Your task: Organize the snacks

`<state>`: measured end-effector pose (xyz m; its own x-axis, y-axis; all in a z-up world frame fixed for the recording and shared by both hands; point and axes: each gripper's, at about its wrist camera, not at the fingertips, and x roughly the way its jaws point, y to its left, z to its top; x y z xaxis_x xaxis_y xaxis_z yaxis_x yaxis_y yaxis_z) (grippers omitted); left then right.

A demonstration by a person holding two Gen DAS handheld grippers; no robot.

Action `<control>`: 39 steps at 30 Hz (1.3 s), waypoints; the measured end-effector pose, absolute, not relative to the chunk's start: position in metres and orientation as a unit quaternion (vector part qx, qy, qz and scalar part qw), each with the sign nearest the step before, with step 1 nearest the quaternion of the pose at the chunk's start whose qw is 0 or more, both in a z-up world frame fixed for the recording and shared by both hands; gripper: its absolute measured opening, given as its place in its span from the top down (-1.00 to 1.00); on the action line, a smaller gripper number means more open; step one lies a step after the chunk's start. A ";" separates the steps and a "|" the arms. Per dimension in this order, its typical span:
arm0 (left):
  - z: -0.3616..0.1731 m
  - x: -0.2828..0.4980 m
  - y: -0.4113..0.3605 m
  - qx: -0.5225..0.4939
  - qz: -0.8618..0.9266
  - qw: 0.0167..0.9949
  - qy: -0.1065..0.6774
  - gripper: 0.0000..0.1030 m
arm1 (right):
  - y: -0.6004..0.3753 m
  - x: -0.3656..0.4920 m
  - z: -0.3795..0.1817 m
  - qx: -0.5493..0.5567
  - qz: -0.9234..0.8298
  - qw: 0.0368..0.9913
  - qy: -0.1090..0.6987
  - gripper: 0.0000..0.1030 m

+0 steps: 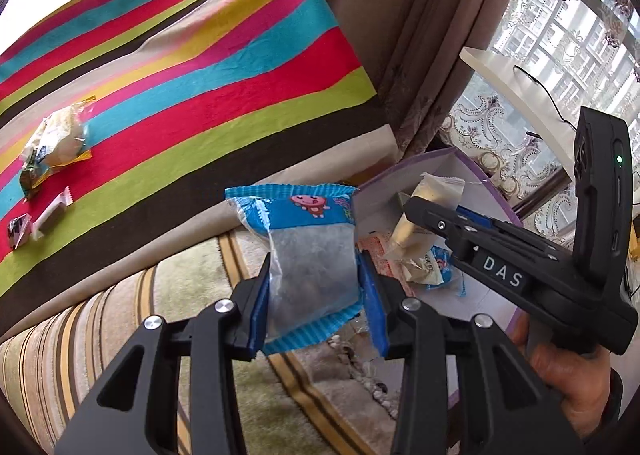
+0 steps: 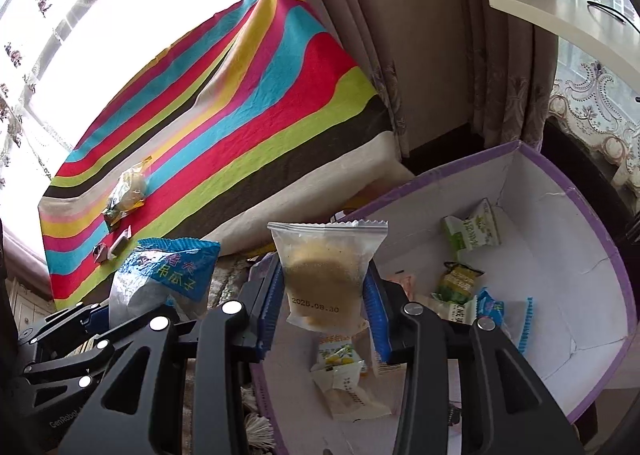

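Right gripper holds clear cookie packet over the purple-rimmed box, left gripper clamps blue packet just beside it; get each fully past the rim, then let go low onto the snacks inside.

Beige curtains, bright window

Table under a striped cloth, bearing a clear-wrapped pastry, a white candy and a dark foil candy near one edge. Beside it, a purple-rimmed box on the rug holds several wrapped snacks.
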<state>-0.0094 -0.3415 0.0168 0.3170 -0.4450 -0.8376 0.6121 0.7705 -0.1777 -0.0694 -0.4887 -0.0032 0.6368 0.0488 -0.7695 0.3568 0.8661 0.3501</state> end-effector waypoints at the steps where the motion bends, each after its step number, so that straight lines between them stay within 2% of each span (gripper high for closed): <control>1: 0.016 -0.010 -0.345 0.087 -0.332 0.804 0.485 0.21 | -0.491 -0.070 -0.002 0.243 -0.092 0.872 0.415 0.18; 3: 0.015 -0.011 -0.351 0.089 -0.338 0.799 0.489 0.18 | -0.497 -0.073 -0.001 0.243 -0.097 0.872 0.413 0.06; 6: 0.013 -0.012 -0.356 0.085 -0.348 0.794 0.492 0.01 | -0.501 -0.074 0.001 0.243 -0.100 0.874 0.410 -0.17; 8: 0.015 -0.013 -0.356 0.082 -0.354 0.794 0.487 -0.21 | -0.504 -0.076 0.003 0.246 -0.104 0.874 0.406 -0.50; 9: 0.017 -0.014 -0.356 0.082 -0.356 0.796 0.483 -0.26 | -0.504 -0.077 0.003 0.247 -0.109 0.874 0.404 -0.56; 17: 0.023 -0.015 -0.347 0.072 -0.348 0.806 0.474 -0.48 | -0.498 -0.075 0.008 0.244 -0.099 0.877 0.401 -0.60; 23: 0.031 -0.010 -0.331 0.058 -0.319 0.828 0.458 -0.49 | -0.488 -0.072 0.015 0.241 -0.088 0.882 0.396 -0.63; 33: 0.053 0.004 -0.285 0.057 -0.252 0.885 0.388 -0.56 | -0.470 -0.064 0.027 0.227 -0.067 0.888 0.395 -0.63; 39: 0.060 0.013 -0.248 0.041 -0.225 0.895 0.384 -0.56 | -0.445 -0.054 0.035 0.216 -0.039 0.893 0.392 -0.63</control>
<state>0.0126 -0.2478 0.0601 0.6044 -0.3704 -0.7053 0.4337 0.8956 -0.0987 -0.0536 -0.4445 0.0345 0.6890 0.0995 -0.7179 0.2393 0.9038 0.3549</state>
